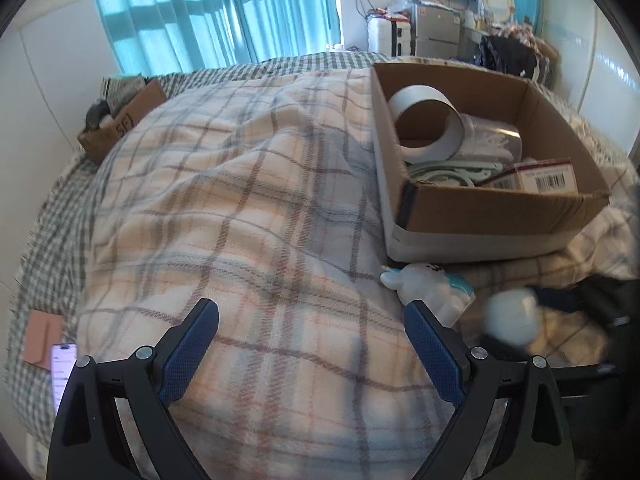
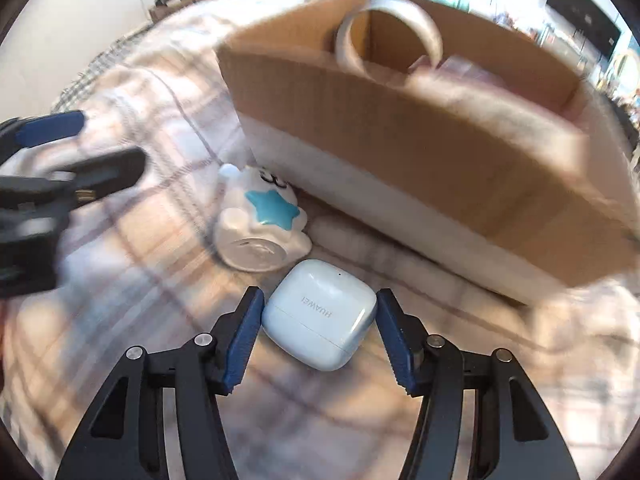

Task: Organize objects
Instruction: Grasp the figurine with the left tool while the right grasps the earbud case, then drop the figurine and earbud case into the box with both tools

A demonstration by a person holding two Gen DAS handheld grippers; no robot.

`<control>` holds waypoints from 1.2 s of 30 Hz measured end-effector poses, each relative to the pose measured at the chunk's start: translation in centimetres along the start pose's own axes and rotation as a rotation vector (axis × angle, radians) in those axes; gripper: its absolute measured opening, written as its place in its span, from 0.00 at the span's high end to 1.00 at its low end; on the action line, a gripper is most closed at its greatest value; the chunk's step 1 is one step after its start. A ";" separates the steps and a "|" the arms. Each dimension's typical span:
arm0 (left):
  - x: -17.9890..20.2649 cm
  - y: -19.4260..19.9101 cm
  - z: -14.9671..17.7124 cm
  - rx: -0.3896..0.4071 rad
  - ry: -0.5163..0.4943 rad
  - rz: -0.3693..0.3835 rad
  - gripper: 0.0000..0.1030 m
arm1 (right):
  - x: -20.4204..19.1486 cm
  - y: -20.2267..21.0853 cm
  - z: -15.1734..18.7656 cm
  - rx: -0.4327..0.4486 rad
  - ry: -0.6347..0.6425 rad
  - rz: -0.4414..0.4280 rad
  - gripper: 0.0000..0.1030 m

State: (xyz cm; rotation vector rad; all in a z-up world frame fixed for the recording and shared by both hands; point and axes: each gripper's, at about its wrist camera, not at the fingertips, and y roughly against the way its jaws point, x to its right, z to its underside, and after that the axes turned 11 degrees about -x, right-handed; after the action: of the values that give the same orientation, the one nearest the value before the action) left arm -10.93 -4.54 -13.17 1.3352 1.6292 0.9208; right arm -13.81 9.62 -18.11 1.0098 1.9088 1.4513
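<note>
A pale blue Huawei earbud case sits between the pads of my right gripper, which is shut on it; it shows blurred in the left wrist view. A white toy with a blue star lies on its side on the plaid blanket just ahead, also seen in the left wrist view. A cardboard box holds a tape roll, a barcode box and other items. My left gripper is open and empty over the blanket, left of the toy.
The plaid blanket covers the bed. A second cardboard box sits at the far left. A phone and a pink card lie at the left edge. Curtains and cluttered furniture stand behind.
</note>
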 end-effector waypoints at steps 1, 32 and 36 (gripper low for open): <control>0.5 0.1 0.0 0.000 -0.009 -0.005 0.06 | 0.3 1.1 0.6 0.020 0.004 0.019 0.44; 8.1 -1.1 1.6 -0.074 -0.104 0.190 0.33 | 6.5 9.6 5.3 0.220 -0.135 0.075 0.44; 7.0 1.8 2.3 -0.011 -0.084 0.209 0.33 | 6.0 11.9 5.8 0.269 -0.135 0.086 0.44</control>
State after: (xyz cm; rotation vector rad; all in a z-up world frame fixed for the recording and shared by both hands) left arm -8.88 2.78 -13.45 1.5374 1.4382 0.9806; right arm -9.82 19.44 -8.13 1.2927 2.0182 1.1572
